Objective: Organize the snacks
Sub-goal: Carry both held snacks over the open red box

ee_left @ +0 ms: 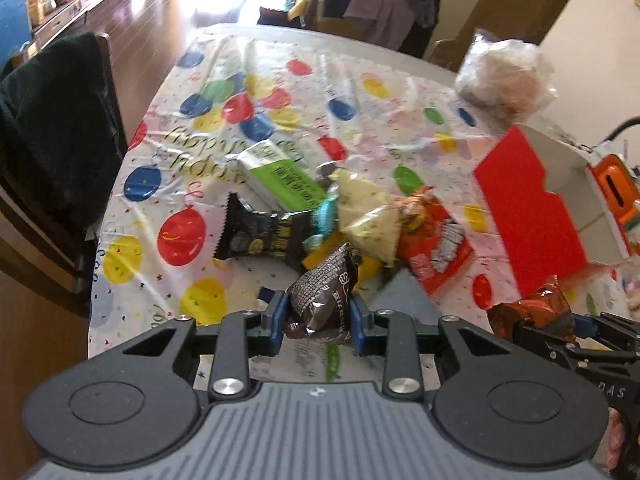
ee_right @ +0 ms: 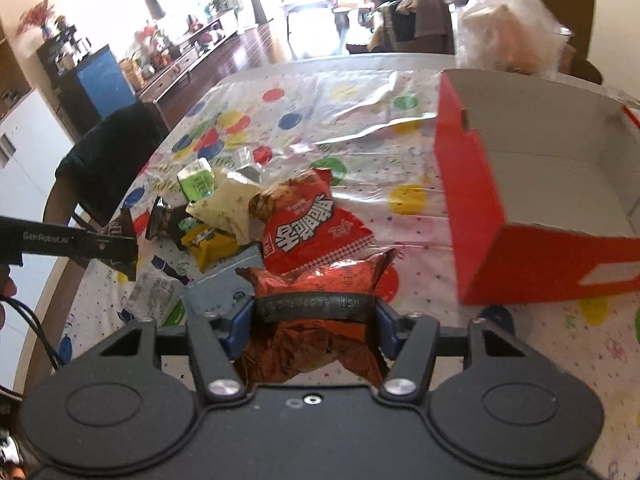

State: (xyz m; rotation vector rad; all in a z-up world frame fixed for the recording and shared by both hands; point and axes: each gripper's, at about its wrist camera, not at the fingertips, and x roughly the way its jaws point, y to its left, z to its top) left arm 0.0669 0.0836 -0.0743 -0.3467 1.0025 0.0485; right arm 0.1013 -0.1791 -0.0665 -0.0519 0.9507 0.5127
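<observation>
My left gripper (ee_left: 318, 316) is shut on a dark brown snack packet (ee_left: 320, 300) and holds it above the table. My right gripper (ee_right: 314, 320) is shut on an orange-red foil snack bag (ee_right: 320, 280); that bag also shows at the right of the left wrist view (ee_left: 536, 312). A pile of snacks lies on the balloon tablecloth (ee_left: 192, 240): a red bag (ee_right: 312, 228), a cream packet (ee_right: 228, 204), a green packet (ee_left: 280, 176), a black packet (ee_left: 256, 236) and a yellow one (ee_right: 212, 244). An open red box (ee_right: 532, 184) with a white inside stands to the right.
A clear plastic bag (ee_right: 508, 28) sits behind the red box. A dark chair (ee_left: 52, 128) stands at the table's left edge. A flat grey-white packet (ee_right: 216, 292) lies near the front edge. Wooden floor and cabinets are beyond.
</observation>
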